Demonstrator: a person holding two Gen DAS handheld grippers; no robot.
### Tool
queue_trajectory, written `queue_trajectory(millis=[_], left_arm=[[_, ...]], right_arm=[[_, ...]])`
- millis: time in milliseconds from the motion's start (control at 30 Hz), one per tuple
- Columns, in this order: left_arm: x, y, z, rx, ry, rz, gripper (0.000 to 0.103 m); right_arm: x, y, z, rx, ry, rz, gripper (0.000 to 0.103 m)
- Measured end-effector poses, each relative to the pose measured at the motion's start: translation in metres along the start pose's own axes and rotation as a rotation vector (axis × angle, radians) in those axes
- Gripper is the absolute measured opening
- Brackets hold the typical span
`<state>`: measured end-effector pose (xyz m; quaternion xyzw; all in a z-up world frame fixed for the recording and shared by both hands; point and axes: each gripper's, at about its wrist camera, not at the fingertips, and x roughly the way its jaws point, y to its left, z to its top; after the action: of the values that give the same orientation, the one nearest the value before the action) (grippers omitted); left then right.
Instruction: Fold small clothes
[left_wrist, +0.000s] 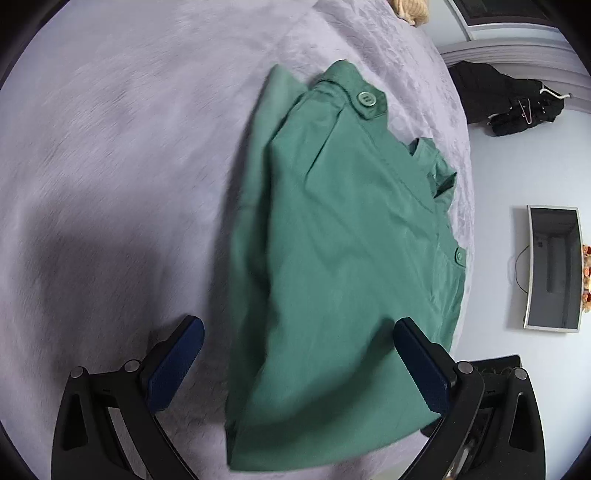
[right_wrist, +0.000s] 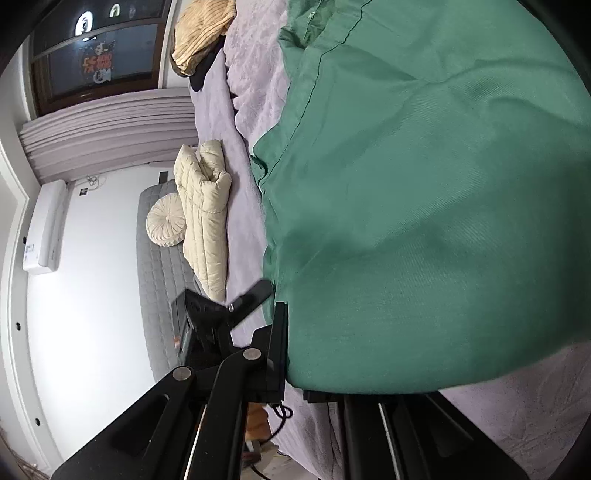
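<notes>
A green buttoned garment (left_wrist: 332, 240) lies partly folded on a lilac bedspread (left_wrist: 110, 166). My left gripper (left_wrist: 297, 363) is open, its blue-padded fingers (left_wrist: 173, 369) apart on either side of the garment's near end, which lies between them. In the right wrist view the same green cloth (right_wrist: 424, 203) fills most of the frame. My right gripper (right_wrist: 291, 354) is shut on the garment's edge; one finger (right_wrist: 279, 350) shows at the cloth's left edge and the other is hidden under the fabric.
A cream quilted jacket (right_wrist: 203, 221) and a round cushion (right_wrist: 166, 221) lie at the bed's far side. A tan corduroy garment (right_wrist: 201, 33) lies on the bed. Dark clothes (left_wrist: 506, 103) and a monitor (left_wrist: 552, 269) are beyond the bed edge.
</notes>
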<state>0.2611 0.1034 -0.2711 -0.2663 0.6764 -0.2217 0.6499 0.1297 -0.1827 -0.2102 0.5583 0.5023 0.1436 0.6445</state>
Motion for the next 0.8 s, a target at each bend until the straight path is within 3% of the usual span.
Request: queue_trajectory(millis=[100, 167, 233, 300, 333, 400, 467, 533, 567, 667, 800], left_arm=[[0.017, -0.018, 0.024, 0.035, 0.022, -0.012, 0.103], [0.031, -0.029, 0.035, 0.065, 0.041, 0.036, 0.103], [0.047, -0.037, 0.041, 0.077, 0.058, 0.107, 0.095], [0.053, -0.040, 0.040, 0.116, 0.063, 0.221, 0.064], [0.054, -0.042, 0.039, 0.144, 0.060, 0.251, 0.059], [0.050, -0.043, 0.038, 0.179, 0.049, 0.256, 0.037], [0.043, -0.045, 0.038, 0.189, 0.037, 0.244, 0.022], [0.034, -0.046, 0.036, 0.196, 0.015, 0.229, 0.019], [0.030, -0.048, 0.034, 0.203, 0.003, 0.226, 0.017], [0.018, -0.059, 0.026, 0.226, -0.042, 0.207, 0.015], [-0.001, -0.079, 0.019, 0.231, -0.085, 0.146, 0.013]], right_arm=[[0.003, -0.006, 0.000, -0.003, 0.017, -0.008, 0.007], [0.004, -0.011, -0.004, -0.005, 0.039, -0.025, 0.007], [0.006, -0.014, -0.008, -0.013, 0.095, -0.062, 0.010], [0.001, -0.015, -0.013, -0.057, 0.172, -0.118, 0.013], [-0.004, -0.008, -0.016, -0.114, 0.213, -0.149, 0.015], [-0.021, 0.003, -0.018, -0.213, 0.233, -0.197, 0.033], [-0.044, 0.016, -0.008, -0.298, 0.175, -0.255, 0.036], [-0.065, 0.023, 0.012, -0.358, 0.053, -0.378, 0.028], [-0.069, 0.025, 0.023, -0.379, 0.005, -0.436, 0.007], [-0.067, 0.014, 0.046, -0.440, -0.072, -0.577, 0.003], [-0.030, -0.020, 0.053, -0.465, 0.028, -0.662, 0.003]])
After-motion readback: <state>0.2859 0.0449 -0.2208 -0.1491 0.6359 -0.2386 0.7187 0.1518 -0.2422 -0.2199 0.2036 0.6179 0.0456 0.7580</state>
